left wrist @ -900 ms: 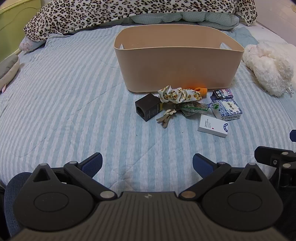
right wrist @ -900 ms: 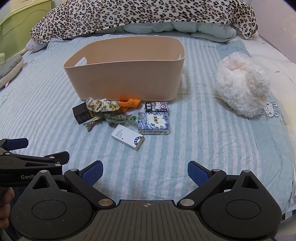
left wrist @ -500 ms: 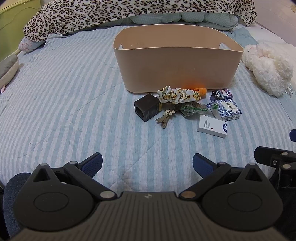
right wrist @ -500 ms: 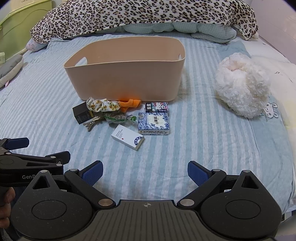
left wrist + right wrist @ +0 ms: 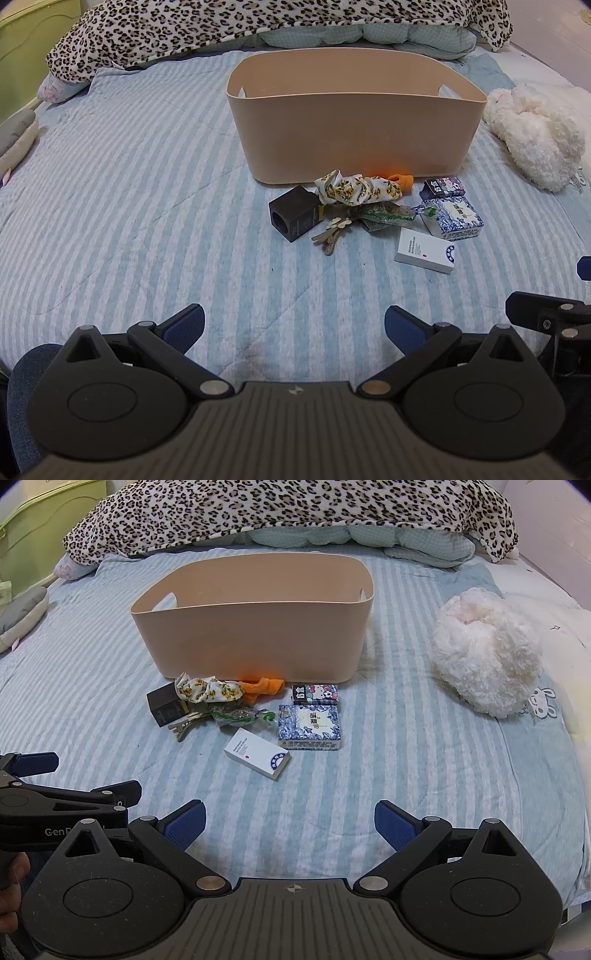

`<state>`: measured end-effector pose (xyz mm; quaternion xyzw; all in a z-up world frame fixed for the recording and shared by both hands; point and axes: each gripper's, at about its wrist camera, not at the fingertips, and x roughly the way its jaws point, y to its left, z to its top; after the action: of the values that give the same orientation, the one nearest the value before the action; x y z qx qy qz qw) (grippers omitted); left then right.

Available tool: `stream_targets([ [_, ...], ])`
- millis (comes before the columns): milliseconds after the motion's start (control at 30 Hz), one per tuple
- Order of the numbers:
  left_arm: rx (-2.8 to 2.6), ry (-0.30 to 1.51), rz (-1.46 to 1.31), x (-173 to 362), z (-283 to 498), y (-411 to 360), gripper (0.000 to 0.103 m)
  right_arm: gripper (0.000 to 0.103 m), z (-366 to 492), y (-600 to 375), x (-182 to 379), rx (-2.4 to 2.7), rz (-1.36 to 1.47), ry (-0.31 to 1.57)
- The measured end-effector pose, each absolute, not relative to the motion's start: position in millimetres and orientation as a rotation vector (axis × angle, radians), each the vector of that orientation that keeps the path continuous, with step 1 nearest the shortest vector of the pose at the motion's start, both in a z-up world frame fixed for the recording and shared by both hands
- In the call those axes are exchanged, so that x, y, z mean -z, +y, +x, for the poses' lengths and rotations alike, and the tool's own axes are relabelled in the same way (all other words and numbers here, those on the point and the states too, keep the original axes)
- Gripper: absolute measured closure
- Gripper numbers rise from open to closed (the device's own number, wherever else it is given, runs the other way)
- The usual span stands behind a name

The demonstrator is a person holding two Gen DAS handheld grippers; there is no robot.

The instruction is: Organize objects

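A beige tub [image 5: 354,147] [image 5: 255,635] stands on the striped bed. In front of it lie a black box [image 5: 293,218] [image 5: 164,703], a floral scrunchie [image 5: 356,188] [image 5: 207,690], an orange cloth [image 5: 264,687], hair clips [image 5: 330,232], a green packet [image 5: 238,714], a blue-patterned box [image 5: 456,218] [image 5: 310,726], a Hello Kitty pack [image 5: 315,695] and a white box [image 5: 424,250] [image 5: 257,753]. My left gripper [image 5: 294,326] and right gripper [image 5: 290,825] are both open and empty, well short of the pile.
A white plush toy [image 5: 484,653] [image 5: 535,140] lies right of the tub. A leopard blanket [image 5: 288,513] and pillows line the head of the bed. A grey cushion [image 5: 22,616] sits at the left edge. The left gripper shows in the right wrist view [image 5: 55,797].
Both grippers have crept slightly forward toward the pile; the objects have not moved and the jaws stay open.
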<state>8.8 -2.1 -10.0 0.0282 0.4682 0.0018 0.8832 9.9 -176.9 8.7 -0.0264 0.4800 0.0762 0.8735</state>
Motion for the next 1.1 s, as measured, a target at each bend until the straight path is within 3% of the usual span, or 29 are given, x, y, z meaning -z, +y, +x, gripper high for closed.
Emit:
stream_targets([
  [1100, 0.0, 0.963, 0.067, 7.0, 10.9, -1.2, 0.0, 0.004, 14.4, -176.4, -3.4, -0.152, -0.046, 1.014],
])
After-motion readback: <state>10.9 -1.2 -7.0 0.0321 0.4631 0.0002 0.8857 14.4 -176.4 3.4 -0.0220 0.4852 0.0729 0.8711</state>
